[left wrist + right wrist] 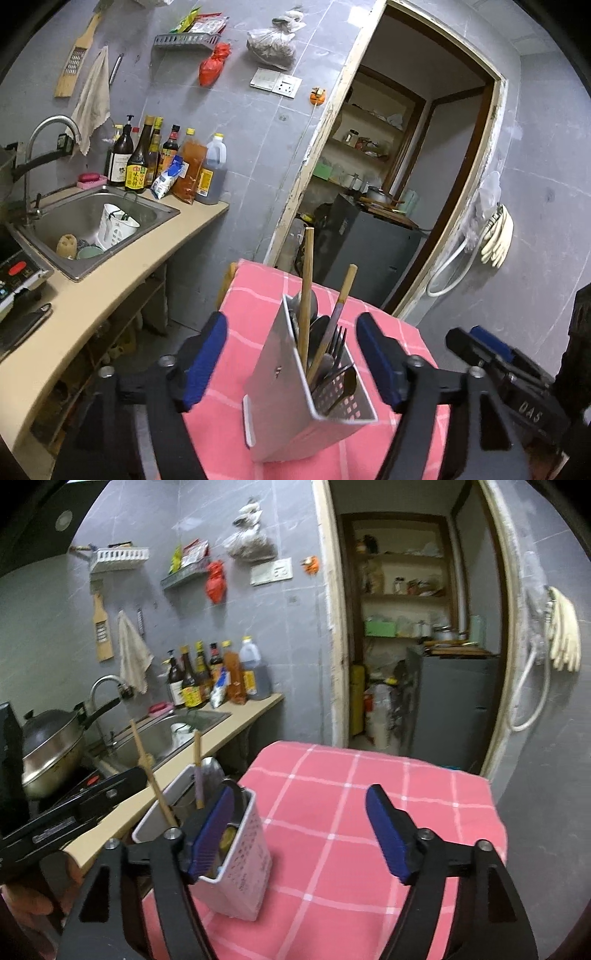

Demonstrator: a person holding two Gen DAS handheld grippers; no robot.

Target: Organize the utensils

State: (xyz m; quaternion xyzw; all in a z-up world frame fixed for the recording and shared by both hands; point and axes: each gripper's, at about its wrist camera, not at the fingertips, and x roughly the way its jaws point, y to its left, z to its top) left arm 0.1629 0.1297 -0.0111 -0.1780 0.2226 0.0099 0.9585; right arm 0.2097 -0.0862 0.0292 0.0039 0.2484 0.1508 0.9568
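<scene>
Perforated metal utensil caddy (pixel 295 391), boxy and matte, upright on the pink checked tablecloth (pixel 255 295) near its left edge. Inside: two round wooden sticks (pixel 306 295), dark forks (pixel 338 341), smooth steel spoons (pixel 316 325). Left gripper (pixel 291 360) released, ribbed blue pads either side of the caddy, apart from it. Right gripper (pixel 303 834) released too, over bare cloth beside the caddy.
</scene>
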